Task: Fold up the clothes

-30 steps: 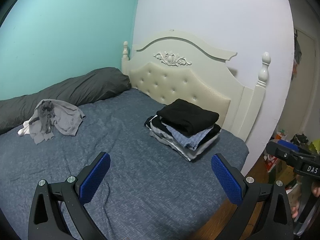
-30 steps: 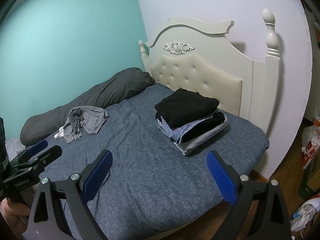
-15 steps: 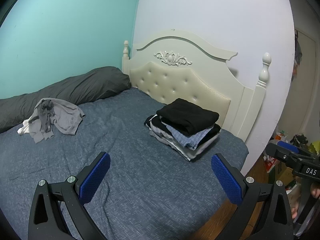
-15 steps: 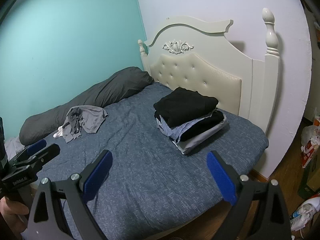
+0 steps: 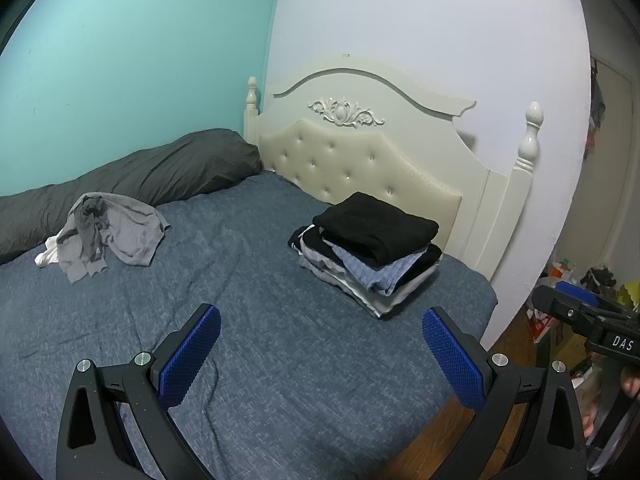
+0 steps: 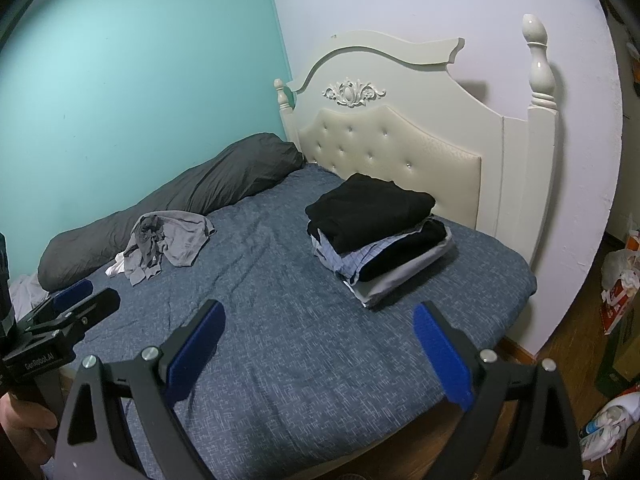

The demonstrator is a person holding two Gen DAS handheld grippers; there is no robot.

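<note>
A stack of folded clothes (image 5: 370,254), black garment on top, sits on the blue bed (image 5: 248,320) near the headboard; it also shows in the right wrist view (image 6: 378,236). A crumpled pile of grey clothes (image 5: 106,236) lies at the far left of the bed, also in the right wrist view (image 6: 166,242). My left gripper (image 5: 320,344) is open and empty above the near part of the bed. My right gripper (image 6: 318,340) is open and empty, also over the near edge. Each gripper shows at the edge of the other's view.
A cream headboard (image 5: 360,148) with posts stands at the back. A dark grey pillow (image 5: 132,176) runs along the teal wall. Clutter and bags lie on the wooden floor at the right (image 6: 616,304).
Both views shift slightly; the grippers drift a little toward the bed. The jaws stay open and the clothes have not moved.
</note>
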